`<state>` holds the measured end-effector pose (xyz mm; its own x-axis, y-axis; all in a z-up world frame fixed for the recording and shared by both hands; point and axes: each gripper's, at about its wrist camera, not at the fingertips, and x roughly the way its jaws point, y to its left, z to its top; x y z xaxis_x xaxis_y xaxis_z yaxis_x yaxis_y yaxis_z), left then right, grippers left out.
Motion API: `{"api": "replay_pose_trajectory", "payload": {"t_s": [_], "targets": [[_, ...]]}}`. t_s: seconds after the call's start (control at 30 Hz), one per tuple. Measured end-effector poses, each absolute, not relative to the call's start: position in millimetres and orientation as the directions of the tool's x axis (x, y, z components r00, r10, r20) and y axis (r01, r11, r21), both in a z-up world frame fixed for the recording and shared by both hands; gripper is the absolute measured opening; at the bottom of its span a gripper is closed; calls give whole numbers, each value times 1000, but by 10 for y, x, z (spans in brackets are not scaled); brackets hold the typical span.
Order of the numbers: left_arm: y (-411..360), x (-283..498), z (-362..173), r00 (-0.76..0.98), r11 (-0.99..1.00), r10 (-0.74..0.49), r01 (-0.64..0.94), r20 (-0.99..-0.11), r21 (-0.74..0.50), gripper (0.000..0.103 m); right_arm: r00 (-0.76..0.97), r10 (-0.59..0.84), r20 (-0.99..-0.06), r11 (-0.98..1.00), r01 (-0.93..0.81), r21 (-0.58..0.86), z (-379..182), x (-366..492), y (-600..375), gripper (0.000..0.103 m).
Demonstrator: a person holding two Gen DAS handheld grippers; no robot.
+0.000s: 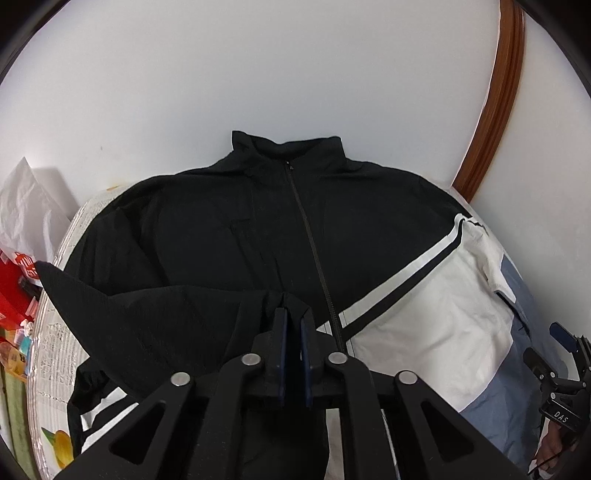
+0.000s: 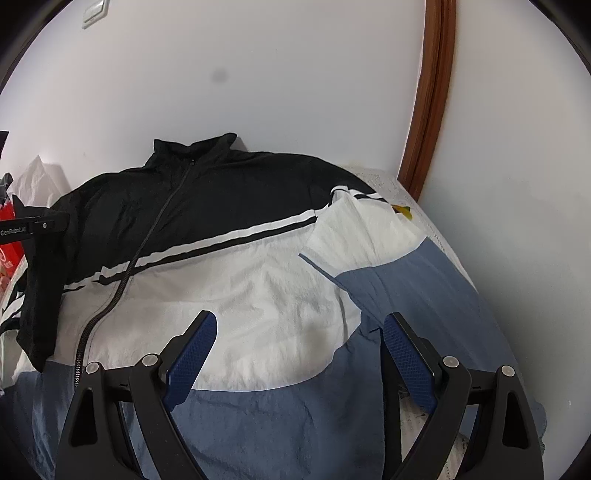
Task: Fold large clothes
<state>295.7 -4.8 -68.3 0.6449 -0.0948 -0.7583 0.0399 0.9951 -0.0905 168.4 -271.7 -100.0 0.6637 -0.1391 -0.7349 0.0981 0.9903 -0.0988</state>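
Left gripper (image 1: 293,325), pinching the black sleeve (image 1: 155,317) at centre-bottom, carries it across the jacket (image 1: 280,221) lying ahead; right gripper (image 2: 299,332) hangs open.

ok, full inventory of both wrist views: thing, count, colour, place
jacket: 1, black top, white middle, blue bottom, zipped, flat on the table, collar at the wall
sleeve: 1, black, pulled across the jacket front, pinched by the left gripper
table cover: 1, white newsprint pattern, under the jacket
wall: 1, white, behind the table
door frame: 1, brown wood, right of the table
bag: 1, white, left by the wall
packets: several, mostly red, left edge
switch: 1, white, high on the wall
left gripper: 1, black with blue pads, shut on the sleeve
right gripper: 1, same, open above the jacket's hem
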Motion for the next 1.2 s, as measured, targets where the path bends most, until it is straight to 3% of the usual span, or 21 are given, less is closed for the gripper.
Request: {"api": "replay_pose_trajectory", "payload": {"t_s": [0.03, 0.17, 0.23, 0.3, 0.33, 0.53, 0.77, 1.13, 1.2], "targets": [[-69, 2959, -687, 640, 995, -102, 51, -762, -91, 17, 666, -136, -733, 991, 93, -99, -997, 1679, -2701, 91], [-165, 2844, -618, 657, 993, -119, 90, -744, -79, 59, 680, -114, -724, 993, 63, -98, -931, 1650, -2587, 91], [-184, 2694, -494, 689, 990, -134, 119, -712, -72, 62, 692, -100, -715, 994, 41, -100, -868, 1622, -2496, 90], [-139, 2540, -368, 711, 986, -163, 133, -684, -98, 69, 705, -88, -704, 995, 22, -102, -792, 1598, -2389, 82], [-88, 2472, -303, 719, 984, -180, 136, -671, -118, 69, 707, -70, -704, 995, 1, -98, -748, 1593, -2312, 75], [467, 1984, -111, 780, 987, -139, 61, -610, -146, 78, 717, 50, -695, 988, -139, -72, -568, 1611, -1735, 75], [1302, 1570, -460, 741, 985, 24, -133, -671, -111, 79, 685, 198, -701, 939, -338, -66, -606, 1936, -860, 77], [1868, 1498, -1156, 699, 968, -21, -166, -715, -190, 79, 561, 426, -710, 825, -563, 50, -736, 2689, 117, 77], [1852, 1552, -1255, 695, 967, -40, -153, -718, -202, 79, 528, 442, -725, 810, -582, 70, -843, 2826, 256, 70]]}}
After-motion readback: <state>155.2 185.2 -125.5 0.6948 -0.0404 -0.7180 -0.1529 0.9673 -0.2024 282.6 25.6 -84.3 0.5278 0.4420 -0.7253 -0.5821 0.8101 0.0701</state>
